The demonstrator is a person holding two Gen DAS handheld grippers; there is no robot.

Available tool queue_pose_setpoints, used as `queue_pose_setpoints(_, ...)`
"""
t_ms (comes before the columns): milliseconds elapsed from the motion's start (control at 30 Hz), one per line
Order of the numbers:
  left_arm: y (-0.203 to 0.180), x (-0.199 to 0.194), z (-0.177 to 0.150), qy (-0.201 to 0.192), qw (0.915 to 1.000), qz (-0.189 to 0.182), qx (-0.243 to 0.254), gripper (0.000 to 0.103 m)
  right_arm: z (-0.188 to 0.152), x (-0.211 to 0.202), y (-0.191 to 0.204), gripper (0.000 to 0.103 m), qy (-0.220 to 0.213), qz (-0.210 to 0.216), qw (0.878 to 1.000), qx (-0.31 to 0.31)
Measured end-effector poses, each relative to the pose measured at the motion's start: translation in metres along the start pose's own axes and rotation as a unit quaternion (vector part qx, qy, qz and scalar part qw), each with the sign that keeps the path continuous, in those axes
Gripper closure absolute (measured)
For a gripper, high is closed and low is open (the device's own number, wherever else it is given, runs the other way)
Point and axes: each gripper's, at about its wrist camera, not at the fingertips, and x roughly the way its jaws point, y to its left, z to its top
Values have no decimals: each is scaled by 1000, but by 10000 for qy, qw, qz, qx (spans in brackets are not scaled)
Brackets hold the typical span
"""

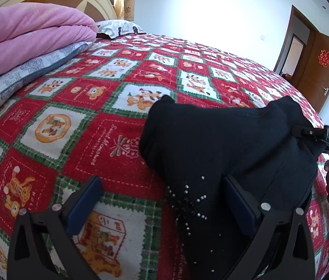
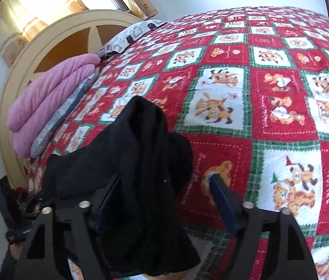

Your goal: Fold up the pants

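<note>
Black pants (image 1: 211, 144) with small rhinestones lie bunched on the red patterned bedspread (image 1: 89, 126). My left gripper (image 1: 162, 200) is open, jaws wide apart; its right finger (image 1: 239, 200) rests against the black cloth, its left finger (image 1: 85, 200) over the bedspread. In the right wrist view the pants (image 2: 141, 163) drape between the fingers of my right gripper (image 2: 164, 200), which is open, the cloth lying loose between its pads. The right gripper also shows in the left wrist view (image 1: 304, 131) at the pants' right edge, with the hand behind it.
A folded pink blanket (image 1: 29, 35) on a grey pillow (image 1: 24, 77) lies at the head of the bed, by the cream headboard (image 2: 24, 70). Another pillow (image 1: 117, 26) lies farther back. A wooden door (image 1: 316, 65) stands past the bed's far side.
</note>
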Motion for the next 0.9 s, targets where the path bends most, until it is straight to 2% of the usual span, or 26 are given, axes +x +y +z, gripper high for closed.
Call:
queue_pose_setpoints(100,0,-2,-3,31,10000,55,44,0,0,-8,0,24,-105,45,9998,169)
queue_pose_setpoints(233,6,-14,-6,15,9999,114,7,0,-1,-32,2,23,-381,-215,9990,122)
queue_pose_setpoints(400,6,-38,-12,-51,9998,188,68,0,-9,-68,-13,23,-685,-255,9960,507)
queue_pose_setpoints(600,-2,-81,-17,-350,9992,167,-14,0,-43,-112,-11,23,-814,-304,9945,592)
queue_pose_setpoints(700,-20,-107,-20,-607,9981,78,120,0,-65,-142,-2,23,-898,-339,9940,525)
queue_pose_setpoints(900,-62,-150,-21,-946,9943,-221,447,0,-110,-215,22,23,-1370,-426,9893,272)
